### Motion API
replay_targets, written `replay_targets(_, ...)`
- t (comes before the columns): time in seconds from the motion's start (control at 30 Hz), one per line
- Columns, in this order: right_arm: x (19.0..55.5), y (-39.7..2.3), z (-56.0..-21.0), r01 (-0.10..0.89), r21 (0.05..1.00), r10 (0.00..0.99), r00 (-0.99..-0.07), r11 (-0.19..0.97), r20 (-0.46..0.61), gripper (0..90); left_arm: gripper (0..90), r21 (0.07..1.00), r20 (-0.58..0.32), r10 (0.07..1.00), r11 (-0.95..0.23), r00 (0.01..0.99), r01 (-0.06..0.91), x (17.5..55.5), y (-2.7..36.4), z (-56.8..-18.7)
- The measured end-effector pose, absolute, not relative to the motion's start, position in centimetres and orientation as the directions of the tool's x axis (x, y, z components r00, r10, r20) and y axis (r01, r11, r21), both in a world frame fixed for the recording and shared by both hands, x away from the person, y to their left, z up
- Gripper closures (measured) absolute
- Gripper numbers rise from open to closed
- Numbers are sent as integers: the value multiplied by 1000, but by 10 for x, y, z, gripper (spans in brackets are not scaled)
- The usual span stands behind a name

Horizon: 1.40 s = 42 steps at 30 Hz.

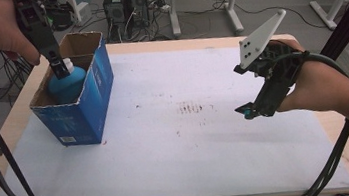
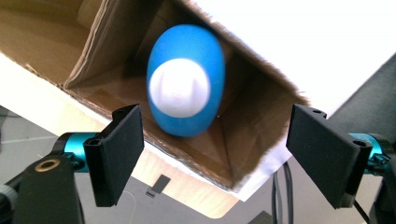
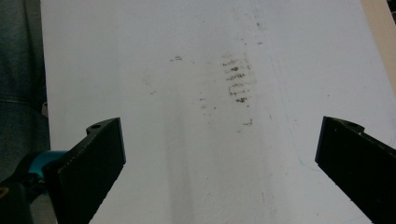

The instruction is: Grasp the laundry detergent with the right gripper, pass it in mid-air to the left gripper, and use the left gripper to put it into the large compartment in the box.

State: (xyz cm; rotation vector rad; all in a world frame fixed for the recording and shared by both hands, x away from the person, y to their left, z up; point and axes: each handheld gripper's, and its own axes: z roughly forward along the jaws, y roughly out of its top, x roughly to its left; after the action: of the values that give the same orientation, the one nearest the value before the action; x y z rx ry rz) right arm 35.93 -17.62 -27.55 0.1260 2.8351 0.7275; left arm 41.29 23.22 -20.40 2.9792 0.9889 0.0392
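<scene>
White sheeting covers the tabletop [image 1: 178,143]. I hold my left gripper [image 2: 215,154] above the blue bottle [image 2: 186,79] standing inside the cardboard box [image 1: 90,106], jaws spread and empty. My right gripper [image 3: 219,172] hangs empty too, jaws wide. Dipping left could clip the bottle's cap or the box rim and tip it.

Below the black left gripper [image 2: 212,154] stands a blue bottle [image 1: 67,83] with a white cap [image 2: 179,87] in a blue box [image 1: 81,112] (brown inside). Ahead of the black right gripper [image 3: 219,163], the white sheet [image 3: 187,140] shows dark smudged stripes [image 3: 237,77].
</scene>
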Motion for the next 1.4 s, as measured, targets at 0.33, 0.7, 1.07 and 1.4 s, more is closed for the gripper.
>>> replay_targets(0.33, 367, -182, -275, 46, 424, 123, -980, 905, -155, 7, 139, 44, 4, 501, -865, 866, 500, 391, 202, -185)
replay_targets(0.7, 377, -184, -272, 48, 347, 99, -987, 937, -131, 7, 71, 83, -9, 388, -918, 922, 387, 379, 172, -188)
replay_targets(1.07, 388, -182, -276, 47, 244, 76, -991, 969, -107, 7, 28, 114, -42, 289, -949, 956, 292, 382, 153, -201)
replay_targets(1.4, 402, -184, -284, 40, 188, 56, -995, 981, -82, 6, 17, 96, -29, 236, -966, 971, 238, 387, 127, -212)
